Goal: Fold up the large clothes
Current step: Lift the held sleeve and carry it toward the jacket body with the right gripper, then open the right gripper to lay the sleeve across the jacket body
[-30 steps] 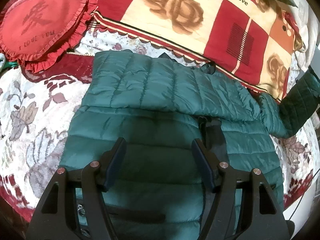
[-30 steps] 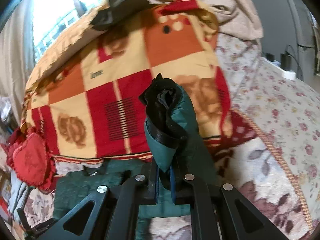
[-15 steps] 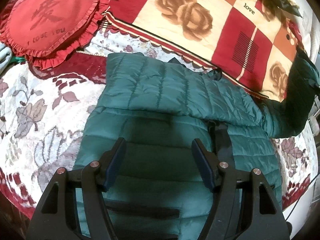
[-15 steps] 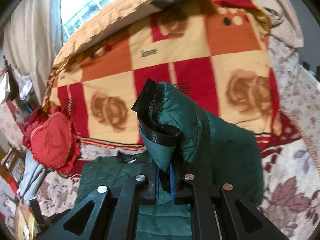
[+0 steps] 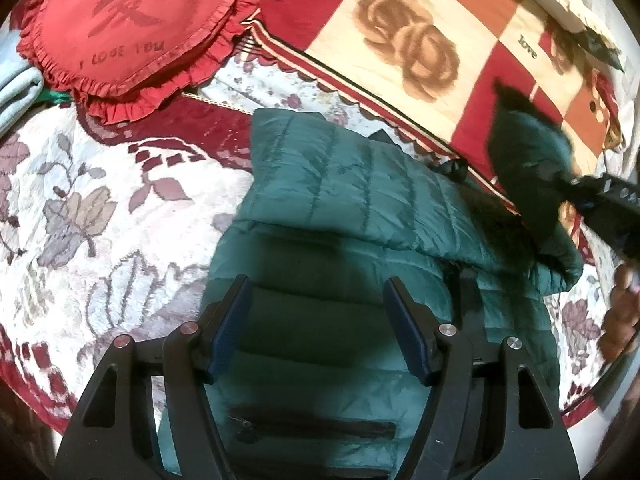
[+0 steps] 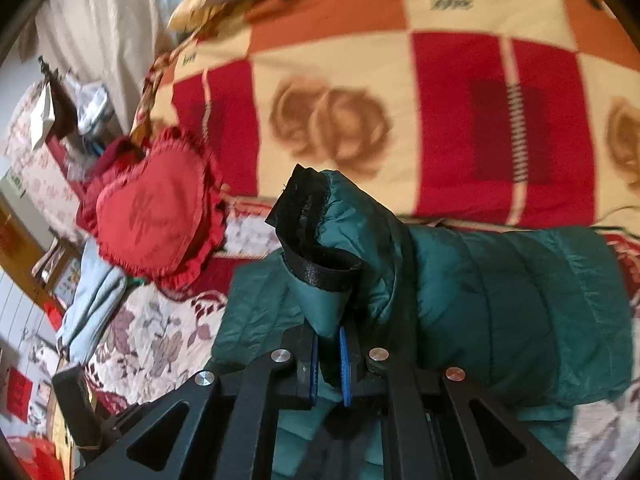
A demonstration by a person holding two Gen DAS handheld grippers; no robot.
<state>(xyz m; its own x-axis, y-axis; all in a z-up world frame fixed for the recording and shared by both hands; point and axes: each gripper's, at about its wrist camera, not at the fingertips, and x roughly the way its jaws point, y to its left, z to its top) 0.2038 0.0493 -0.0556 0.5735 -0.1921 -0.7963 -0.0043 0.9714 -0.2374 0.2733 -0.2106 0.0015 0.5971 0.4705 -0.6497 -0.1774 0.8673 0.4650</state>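
A dark green quilted puffer jacket (image 5: pixel 344 208) lies on the floral bedspread, one sleeve folded across its upper part. My left gripper (image 5: pixel 318 328) is open and empty, hovering over the jacket's lower body. My right gripper (image 6: pixel 327 364) is shut on the jacket's other sleeve (image 6: pixel 500 304) near its black-lined cuff (image 6: pixel 308 224), holding it raised above the jacket body. In the left wrist view the lifted sleeve (image 5: pixel 524 160) and the right gripper (image 5: pixel 576 184) show at the right.
A red heart-shaped frilled cushion (image 5: pixel 124 28) lies at the upper left, also in the right wrist view (image 6: pixel 160 216). A red, orange and cream rose-patterned blanket (image 5: pixel 420 52) is piled behind the jacket. A light blue cloth (image 6: pixel 92 296) lies beside the cushion.
My right gripper has carried the sleeve leftward over the jacket body. The left gripper has stayed open and shifted a little over the jacket.
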